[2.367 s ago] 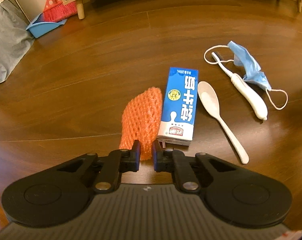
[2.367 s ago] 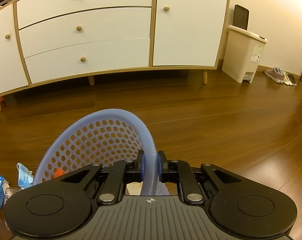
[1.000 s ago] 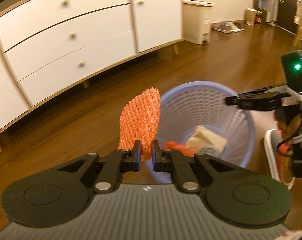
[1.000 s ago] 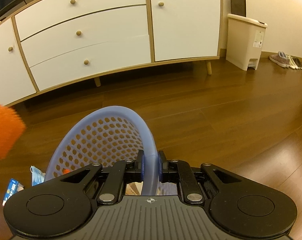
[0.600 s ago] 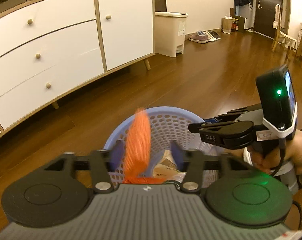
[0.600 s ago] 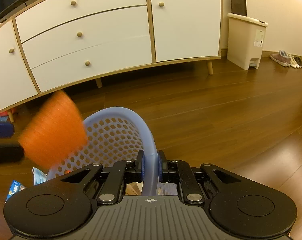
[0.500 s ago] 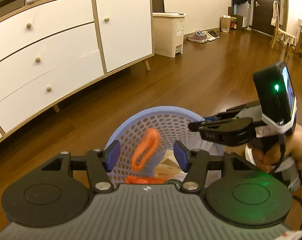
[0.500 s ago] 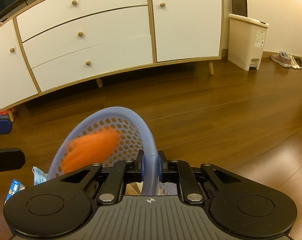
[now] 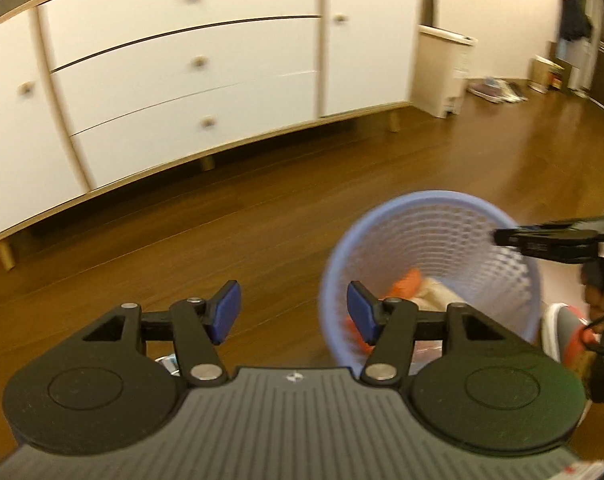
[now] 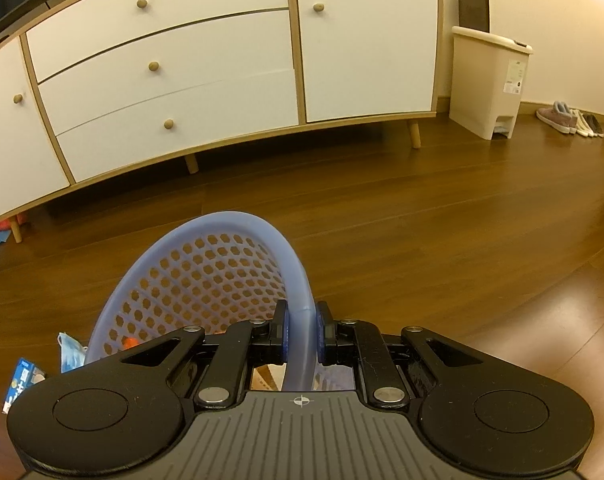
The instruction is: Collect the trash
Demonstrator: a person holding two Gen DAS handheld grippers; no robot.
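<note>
Sideboard (image 10: 206,80): white drawers and doors, wood frame, at twelve o'clock, standing on the wood floor (image 10: 441,240).

Lidded bin (image 10: 489,84): cream, at two o'clock beside the sideboard; contents hidden.

Basket (image 9: 433,216): pale blue, perforated, at three o'clock from the left claw. Holds an orange net (image 9: 405,286) lying beside crumpled tan paper (image 9: 441,296).

Right claw (image 10: 300,334): clamped on the basket's rim at its near side.

Left claw (image 9: 294,312): spread wide, nothing between the blue pads, just left of the basket.

Floor litter at eight o'clock of the basket, seen from the right claw: blue mask (image 10: 68,350), milk carton (image 10: 20,384), both outside the basket.

Change: half a second ago the orange net was mid-air over the basket; it now lies inside. The left claw has swung leftward, off the basket's centre.
</note>
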